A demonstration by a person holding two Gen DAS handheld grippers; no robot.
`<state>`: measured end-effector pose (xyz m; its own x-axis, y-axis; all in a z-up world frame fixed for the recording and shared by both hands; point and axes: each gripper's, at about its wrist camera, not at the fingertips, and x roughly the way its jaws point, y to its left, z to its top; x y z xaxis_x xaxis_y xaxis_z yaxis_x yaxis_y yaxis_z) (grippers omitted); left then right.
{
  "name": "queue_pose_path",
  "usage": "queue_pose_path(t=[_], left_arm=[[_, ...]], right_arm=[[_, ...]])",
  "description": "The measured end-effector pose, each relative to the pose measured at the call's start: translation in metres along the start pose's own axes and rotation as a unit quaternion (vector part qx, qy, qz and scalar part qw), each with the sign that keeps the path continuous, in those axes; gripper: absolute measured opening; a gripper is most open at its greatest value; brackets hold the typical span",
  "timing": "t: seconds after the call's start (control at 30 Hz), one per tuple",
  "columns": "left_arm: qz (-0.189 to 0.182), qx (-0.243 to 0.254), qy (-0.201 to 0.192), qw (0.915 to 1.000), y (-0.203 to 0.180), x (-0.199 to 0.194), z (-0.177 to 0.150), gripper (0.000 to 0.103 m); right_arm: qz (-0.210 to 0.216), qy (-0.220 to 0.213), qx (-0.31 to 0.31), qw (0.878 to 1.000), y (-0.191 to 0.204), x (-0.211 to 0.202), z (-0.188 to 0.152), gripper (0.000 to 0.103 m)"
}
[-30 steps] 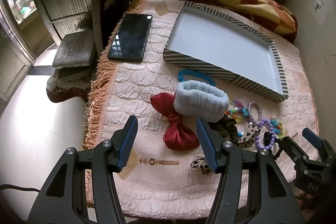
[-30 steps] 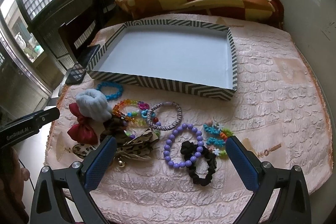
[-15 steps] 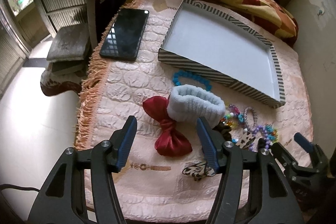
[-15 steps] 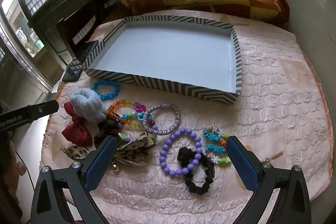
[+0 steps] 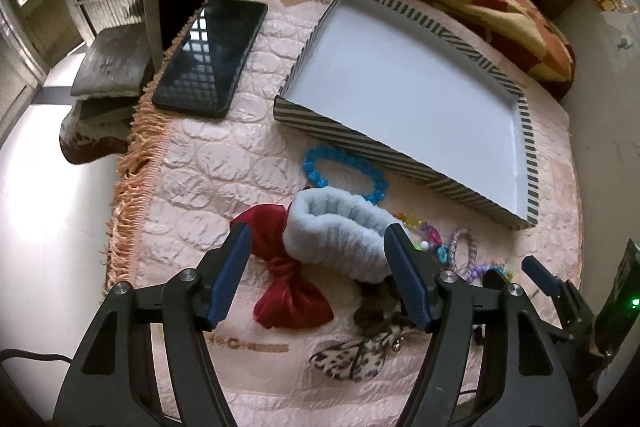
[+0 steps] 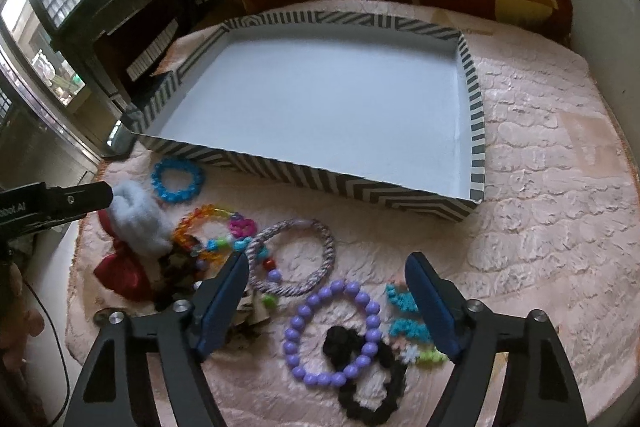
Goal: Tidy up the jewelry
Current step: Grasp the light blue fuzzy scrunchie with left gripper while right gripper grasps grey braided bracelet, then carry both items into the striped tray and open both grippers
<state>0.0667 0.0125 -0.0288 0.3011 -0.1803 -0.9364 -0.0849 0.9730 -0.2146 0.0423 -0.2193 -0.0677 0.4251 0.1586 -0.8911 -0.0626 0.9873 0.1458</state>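
Leopard bow (image 6: 244,311) behind right claw (image 6: 328,303)

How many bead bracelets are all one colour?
2: the blue bracelet beside the striped tray, and the purple bracelet overlapping the black scrunchie. The pile could hide more.

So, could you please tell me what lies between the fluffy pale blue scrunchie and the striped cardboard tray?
The blue beaded bracelet lies between the fluffy pale blue scrunchie and the striped cardboard tray; the left wrist view shows it best.
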Motion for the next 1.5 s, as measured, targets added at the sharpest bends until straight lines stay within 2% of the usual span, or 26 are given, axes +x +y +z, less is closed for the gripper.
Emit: queue_pose_path(t=[0.3, 0.33, 0.37, 0.43, 0.5, 0.6, 0.63, 0.77, 1.03, 1.13, 1.2, 1.23, 1.27, 1.3, 1.33, 1.43, 1.5], left_arm=[[0.032, -0.011, 0.023, 0.9992, -0.010, 0.026, 0.008, 0.069], [0.035, -0.011, 0.021, 0.9991, -0.011, 0.027, 0.008, 0.069], [0.037, -0.011, 0.016, 0.9991, -0.012, 0.028, 0.009, 0.068], [0.035, -0.007, 0.010, 0.9993, -0.014, 0.029, 0.008, 0.054], [0.035, -0.003, 0.011, 0.9993, -0.016, 0.032, 0.008, 0.030], [0.039, 0.009, 0.004, 0.9992, -0.017, 0.034, 0.007, 0.013], [0.039, 0.008, 0.001, 0.9992, -0.015, 0.034, 0.007, 0.011], [0.014, -0.003, 0.000, 0.9999, -0.009, 0.024, 0.008, 0.008], [0.001, 0.015, -0.041, 0.9991, -0.007, -0.017, 0.017, 0.008], [-0.003, 0.019, -0.053, 0.9984, -0.009, -0.025, 0.022, 0.008], [-0.004, 0.021, -0.058, 0.9981, -0.010, -0.028, 0.025, 0.008], [-0.004, 0.020, -0.059, 0.9981, -0.009, -0.029, 0.025, 0.008], [-0.004, 0.020, -0.058, 0.9981, -0.009, -0.027, 0.025, 0.008], [-0.004, 0.019, -0.057, 0.9982, -0.009, -0.026, 0.025, 0.008], [-0.004, 0.018, -0.055, 0.9983, -0.009, -0.025, 0.025, 0.008], [-0.006, 0.015, -0.048, 0.9987, -0.008, -0.022, 0.023, 0.008], [-0.005, 0.016, -0.048, 0.9987, -0.010, -0.022, 0.023, 0.008]], right_arm=[[-0.004, 0.024, -0.029, 0.999, -0.001, 0.031, 0.011, 0.076], [-0.001, 0.026, -0.033, 0.999, -0.001, 0.034, 0.012, 0.071], [0.006, 0.030, -0.034, 0.999, -0.002, 0.037, 0.012, 0.055], [0.010, 0.027, -0.037, 0.999, -0.003, 0.040, 0.010, 0.043], [0.007, 0.022, -0.046, 0.999, -0.002, 0.041, 0.009, 0.035], [0.012, 0.018, -0.050, 0.999, -0.004, 0.040, 0.010, 0.017], [0.014, 0.017, -0.047, 0.999, -0.006, 0.039, 0.011, 0.010], [0.028, 0.005, -0.043, 0.999, -0.009, 0.022, 0.012, 0.008], [0.054, -0.032, -0.047, 0.997, -0.009, -0.021, 0.023, 0.008], [0.053, -0.016, -0.059, 0.997, -0.009, -0.019, 0.024, 0.008], [0.035, -0.007, -0.066, 0.997, -0.008, -0.009, 0.021, 0.009], [0.028, 0.006, -0.068, 0.997, -0.010, -0.003, 0.017, 0.018], [0.024, 0.019, -0.068, 0.997, -0.010, 0.005, 0.014, 0.033], [0.024, 0.023, -0.067, 0.997, -0.010, 0.011, 0.012, 0.040], [0.023, 0.026, -0.067, 0.997, -0.010, 0.017, 0.011, 0.042], [0.027, 0.037, -0.064, 0.997, -0.010, 0.029, 0.010, 0.040], [0.020, 0.043, -0.068, 0.997, -0.009, 0.038, 0.010, 0.025]])
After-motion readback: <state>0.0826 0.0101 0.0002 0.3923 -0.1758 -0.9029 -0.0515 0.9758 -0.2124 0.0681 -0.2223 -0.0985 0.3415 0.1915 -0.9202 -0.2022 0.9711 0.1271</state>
